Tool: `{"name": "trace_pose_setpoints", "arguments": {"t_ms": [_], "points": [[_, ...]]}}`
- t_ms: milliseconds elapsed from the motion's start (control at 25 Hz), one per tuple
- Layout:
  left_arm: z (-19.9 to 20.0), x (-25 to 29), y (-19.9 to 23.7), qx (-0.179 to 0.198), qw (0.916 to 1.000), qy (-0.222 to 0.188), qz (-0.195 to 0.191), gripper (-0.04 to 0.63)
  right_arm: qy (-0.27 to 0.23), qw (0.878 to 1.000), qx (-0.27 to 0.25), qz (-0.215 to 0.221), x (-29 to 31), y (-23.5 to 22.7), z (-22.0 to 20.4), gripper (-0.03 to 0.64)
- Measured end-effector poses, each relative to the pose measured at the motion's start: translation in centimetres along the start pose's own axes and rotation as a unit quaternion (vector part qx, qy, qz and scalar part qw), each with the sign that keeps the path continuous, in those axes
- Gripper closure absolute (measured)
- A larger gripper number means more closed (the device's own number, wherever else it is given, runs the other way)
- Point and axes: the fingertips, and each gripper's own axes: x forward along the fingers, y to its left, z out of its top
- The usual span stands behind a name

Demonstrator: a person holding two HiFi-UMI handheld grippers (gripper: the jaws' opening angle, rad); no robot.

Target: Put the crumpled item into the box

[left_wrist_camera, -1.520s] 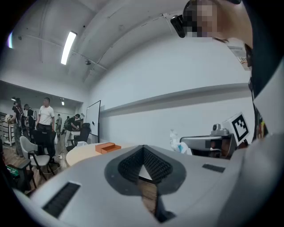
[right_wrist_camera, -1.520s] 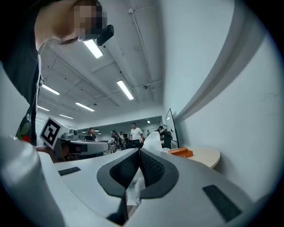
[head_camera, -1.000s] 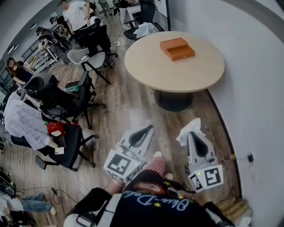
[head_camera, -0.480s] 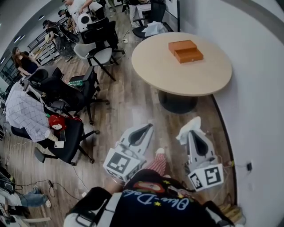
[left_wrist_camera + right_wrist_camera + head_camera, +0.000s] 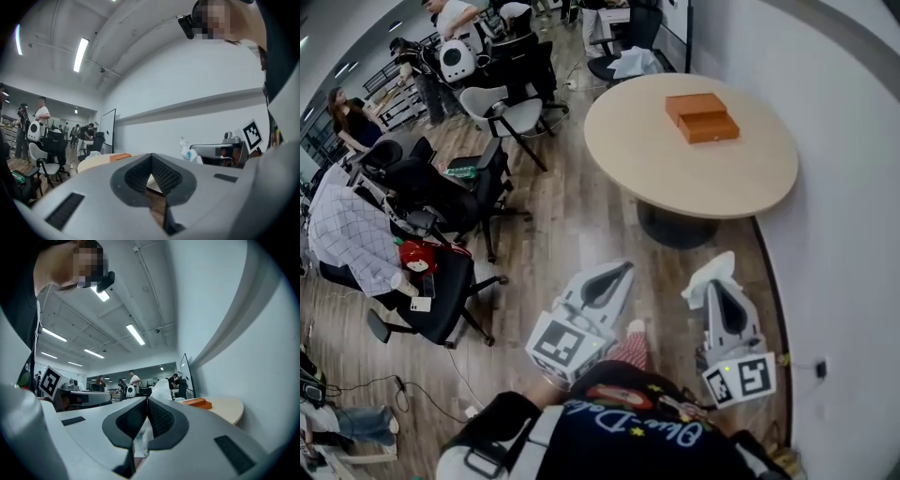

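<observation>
A white crumpled tissue (image 5: 709,277) sticks out past the tips of my right gripper (image 5: 721,287), which is shut on it; in the right gripper view the tissue (image 5: 159,389) pokes up between the pressed jaws. My left gripper (image 5: 622,270) is shut with nothing in it, level with the right one above the wooden floor. The orange box (image 5: 701,117) lies on the far side of the round beige table (image 5: 675,169), well ahead of both grippers. In the gripper views the box (image 5: 121,156) (image 5: 197,402) appears small and distant.
Black and grey office chairs (image 5: 455,202) stand at the left, one with a red object (image 5: 419,255) on it. Several people (image 5: 352,239) sit or stand at left and far back. A white wall (image 5: 844,187) runs along the right. Wooden floor (image 5: 572,225) lies between me and the table.
The view has shifted: the table and box sit slightly lower and further right in the frame. Both grippers hold their pose, the tissue still clamped in the right one.
</observation>
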Motion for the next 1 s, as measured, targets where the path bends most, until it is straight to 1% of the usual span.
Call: {"name": "trace_pose_setpoints", "arguments": {"t_ms": [80,200,400,600,720,1000], "points": [[-0.1,0.6,0.5,-0.003,1.0,0.0,0.0,0.607,0.003,1.0,-0.005,0.0,0.6,-0.5,-0.2,0.615],[0.1,1.6,1.3,-0.005,1.0,-0.001,0.002,0.607,0.005,1.0,0.003,-0.002,1.5,-1.2,0.0,0.615],[0.3,3.6,2.2,-0.005,1.0,-0.003,0.0,0.607,0.009,1.0,-0.009,-0.01,2.8,-3.1,0.3,0.615],[0.6,5.0,3.1,-0.011,0.9999,-0.009,-0.003,0.607,0.016,1.0,-0.014,-0.012,4.0,-3.9,0.5,0.615],[0.8,6.4,4.1,-0.013,0.9998,-0.012,-0.003,0.607,0.018,1.0,-0.015,-0.018,5.2,-5.0,0.7,0.615],[0.8,9.7,6.3,-0.01,0.9998,-0.015,0.002,0.607,0.024,0.999,-0.023,-0.017,8.5,-7.5,0.7,0.615]]}}
